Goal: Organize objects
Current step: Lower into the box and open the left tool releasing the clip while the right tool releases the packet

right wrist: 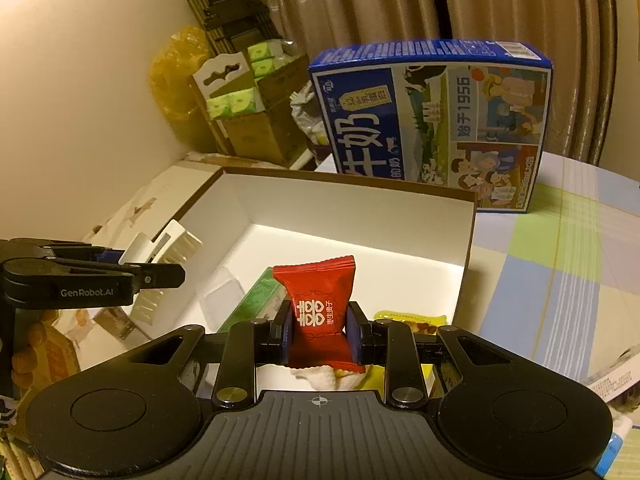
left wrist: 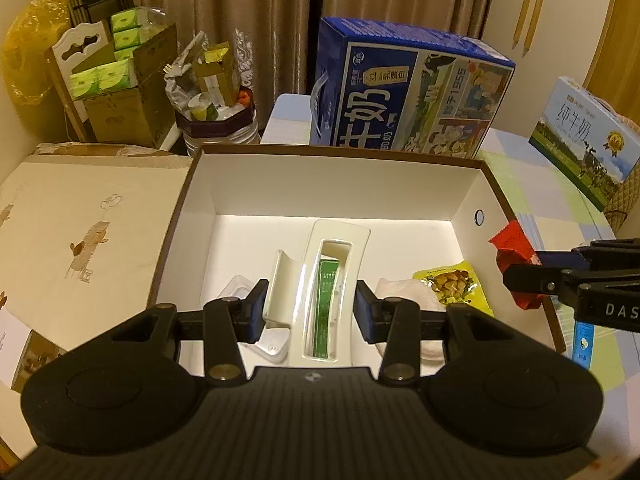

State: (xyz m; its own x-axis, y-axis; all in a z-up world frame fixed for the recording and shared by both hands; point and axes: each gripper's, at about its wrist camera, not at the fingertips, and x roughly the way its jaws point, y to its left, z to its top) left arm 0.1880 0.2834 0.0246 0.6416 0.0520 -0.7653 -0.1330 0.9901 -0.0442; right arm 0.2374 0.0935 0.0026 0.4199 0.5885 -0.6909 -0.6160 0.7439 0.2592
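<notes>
My left gripper (left wrist: 310, 312) is shut on a white plastic claw clip (left wrist: 320, 264), held above the open white box with a brown rim (left wrist: 340, 153). From the right wrist view the clip (right wrist: 172, 244) shows its comb teeth beside the left gripper (right wrist: 176, 274). My right gripper (right wrist: 320, 332) is shut on a red candy packet (right wrist: 316, 300) over the box's right side; the left wrist view shows that packet (left wrist: 510, 242) just past the right wall. Inside the box lie a green packet (right wrist: 260, 296), a yellow snack packet (left wrist: 456, 284), a white cloth (left wrist: 400, 292) and a clear plastic case (left wrist: 236, 286).
A big blue milk carton (left wrist: 400, 92) stands right behind the box. A pale milk carton (left wrist: 584, 140) sits at the far right on the checked tablecloth (right wrist: 560, 260). Left of the box is a beige embroidered surface (left wrist: 80, 240). A bin (left wrist: 216, 120) and a tissue carton (left wrist: 120, 92) stand behind.
</notes>
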